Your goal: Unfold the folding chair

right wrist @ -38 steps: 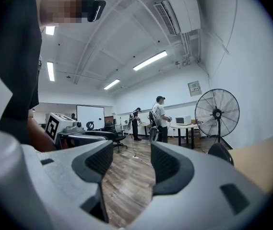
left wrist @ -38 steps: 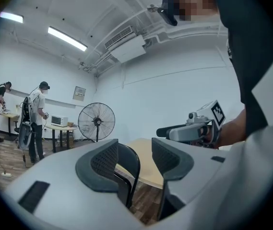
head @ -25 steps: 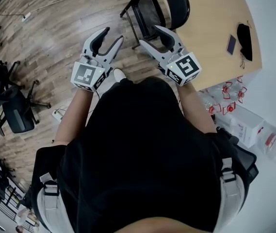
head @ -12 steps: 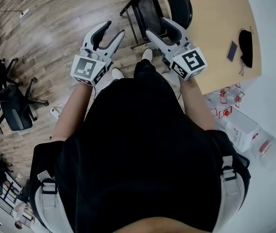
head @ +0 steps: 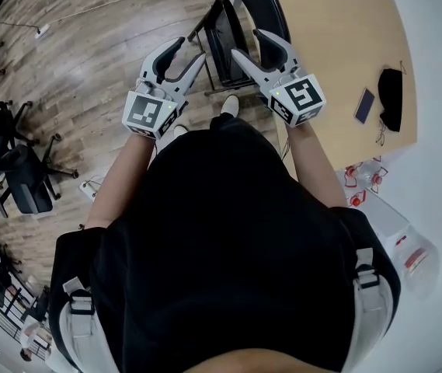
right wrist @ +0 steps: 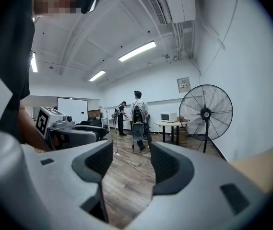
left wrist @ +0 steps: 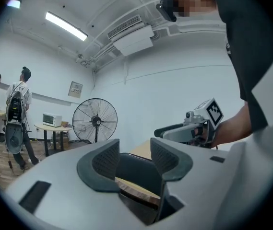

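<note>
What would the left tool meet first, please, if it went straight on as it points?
Probably the folding chair, though depth is unclear. The left tool has just been closing its jaws, with nothing held.

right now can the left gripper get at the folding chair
Probably yes: the folding chair stands just ahead of the left gripper, with nothing in between. Its jaws, apart and holding nothing, have just been closing.
</note>
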